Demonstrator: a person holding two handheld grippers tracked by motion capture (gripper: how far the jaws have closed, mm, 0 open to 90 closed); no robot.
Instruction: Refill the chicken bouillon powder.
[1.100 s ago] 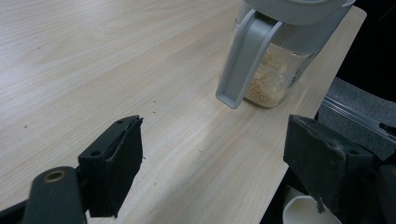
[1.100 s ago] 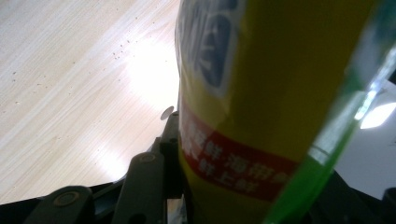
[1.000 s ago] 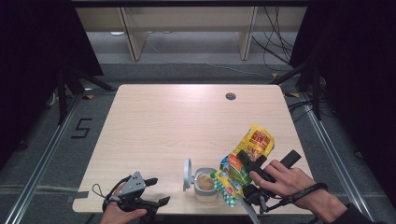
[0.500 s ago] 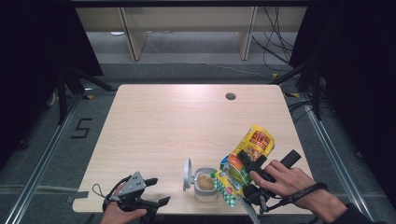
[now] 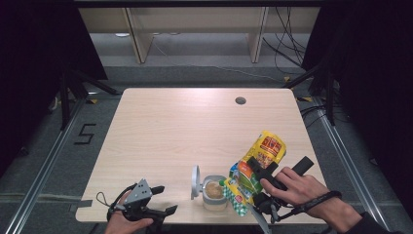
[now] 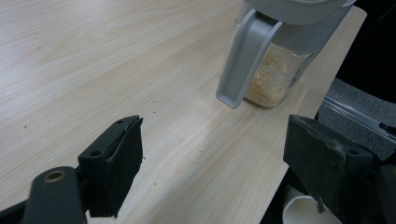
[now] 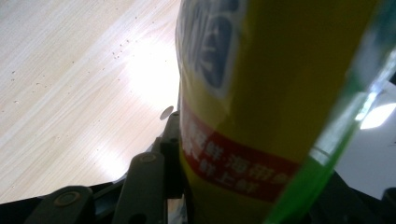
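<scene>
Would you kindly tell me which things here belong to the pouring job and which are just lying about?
In the job:
- yellow and green printed food bag, clamped in the right gripper and tipped over the jar
- clear jar of beige grains, grey flip lid open

Not in use:
- left gripper, jaws open, resting on the light wooden table

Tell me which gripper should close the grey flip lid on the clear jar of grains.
Left. The left gripper stands open and empty beside the clear jar, with the upright grey flip lid straight ahead of its jaws. The right gripper is busy, clamped on the yellow and green pouch tilted over the jar.
</scene>
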